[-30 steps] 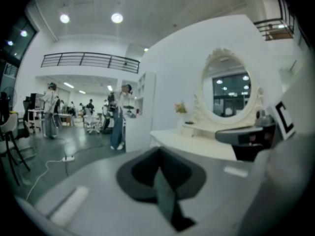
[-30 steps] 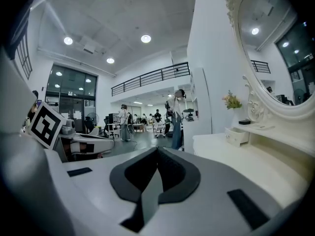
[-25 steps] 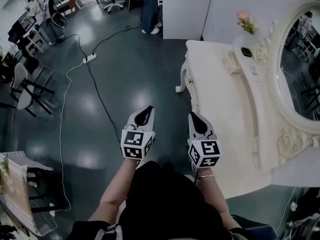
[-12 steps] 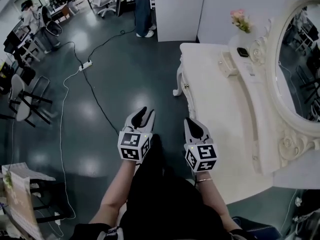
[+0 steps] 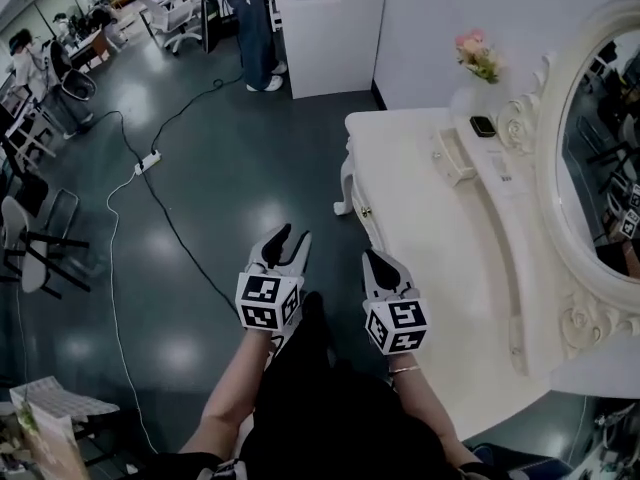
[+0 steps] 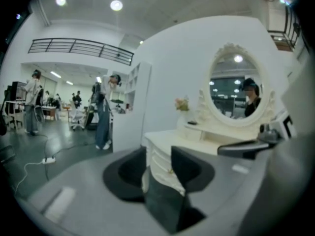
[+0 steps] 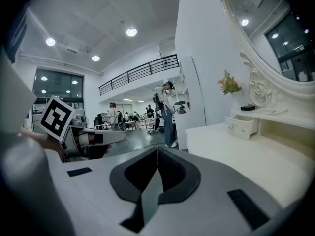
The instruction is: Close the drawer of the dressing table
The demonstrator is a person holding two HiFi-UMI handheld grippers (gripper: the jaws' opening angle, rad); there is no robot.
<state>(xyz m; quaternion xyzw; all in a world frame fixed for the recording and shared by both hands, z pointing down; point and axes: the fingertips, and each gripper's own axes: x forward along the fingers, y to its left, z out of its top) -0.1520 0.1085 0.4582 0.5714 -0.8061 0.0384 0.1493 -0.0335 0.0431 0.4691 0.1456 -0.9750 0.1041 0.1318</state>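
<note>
1. Left gripper (image 5: 294, 234): the jaws stand wide apart and have just been opening. They clasp no object, and only the far table front shows through the gap. It is held over dark floor, side by side with the other gripper.
2. Right gripper (image 5: 371, 257): the jaws are closed tip to tip, pads meeting. It hangs just beside the front edge of the dressing table (image 5: 440, 228), apart from it.
3. Drawer fronts (image 6: 158, 162): these are on the table's front face, cream, with a small gold knob. In the left gripper view they lie ahead of the jaws, well apart. I cannot tell whether any stands pulled out.
4. Table top: it is bare on the near side. At the back a raised shelf runs under the oval mirror (image 5: 600, 158).
   - A small dark object (image 5: 484, 125) rests on the shelf.
   - A small drawer box (image 5: 452, 156) sits at the foot of the shelf.
   - Pink flowers (image 5: 477, 56) stand at the far corner.
5. Floor: it is dark and glossy between the left gripper and the table front. A black cable (image 5: 185, 243) runs across it toward the left gripper. A white power strip (image 5: 148, 162) lies farther off.
6. Beyond the table: a white cabinet (image 5: 320, 38) stands against the wall, with a standing person in jeans (image 5: 255, 28) beside it.
7. Far left: chairs (image 5: 35, 238), and people at desks behind them.
8. Under the grippers: the wearer's forearms and dark clothing (image 5: 330, 408), and a bracelet (image 5: 405, 369) on the right wrist.
</note>
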